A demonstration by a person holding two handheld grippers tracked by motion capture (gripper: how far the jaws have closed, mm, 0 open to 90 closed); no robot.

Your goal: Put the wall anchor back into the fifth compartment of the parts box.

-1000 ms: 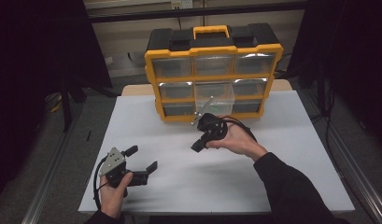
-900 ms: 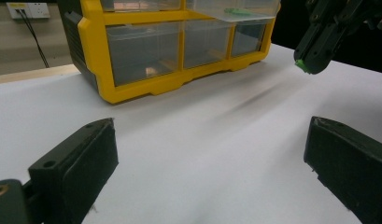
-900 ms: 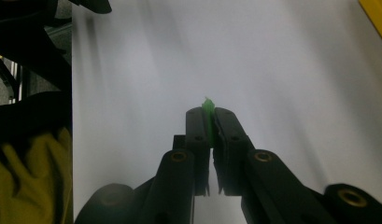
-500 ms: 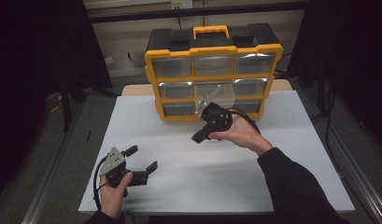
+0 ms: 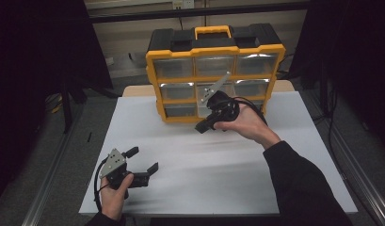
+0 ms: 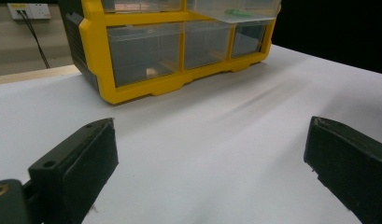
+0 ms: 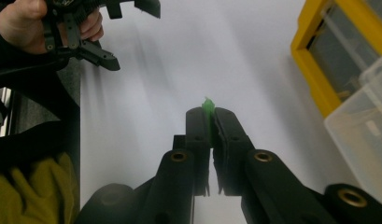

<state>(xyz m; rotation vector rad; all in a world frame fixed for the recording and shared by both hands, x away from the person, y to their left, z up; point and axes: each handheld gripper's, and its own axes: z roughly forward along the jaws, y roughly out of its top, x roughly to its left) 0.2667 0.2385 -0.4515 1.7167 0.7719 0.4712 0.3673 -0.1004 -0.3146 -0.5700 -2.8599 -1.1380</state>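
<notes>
R gripper fingers clamped on small green plastic piece, held clear of yellow-framed drawer organiser w/ clear drawers, prob so piece is carried free. L gripper fingers apart, parked on near-left of white desk, out of way.

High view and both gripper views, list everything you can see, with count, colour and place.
Parts organiser: one, yellow frame with black top and clear drawers, far side of the table.
Open drawer: one, clear, pulled out of the organiser.
Green piece: one, green, pinched at the right gripper's tips.
Table: one, white top, centre.
Wall socket: one, white, on the wall behind.
Left gripper: one, black, near left of the table, jaws wide apart, nothing between them.
Right gripper: one, black, in front of the organiser, shut on the green piece.
Hands: two, one on each gripper.
</notes>
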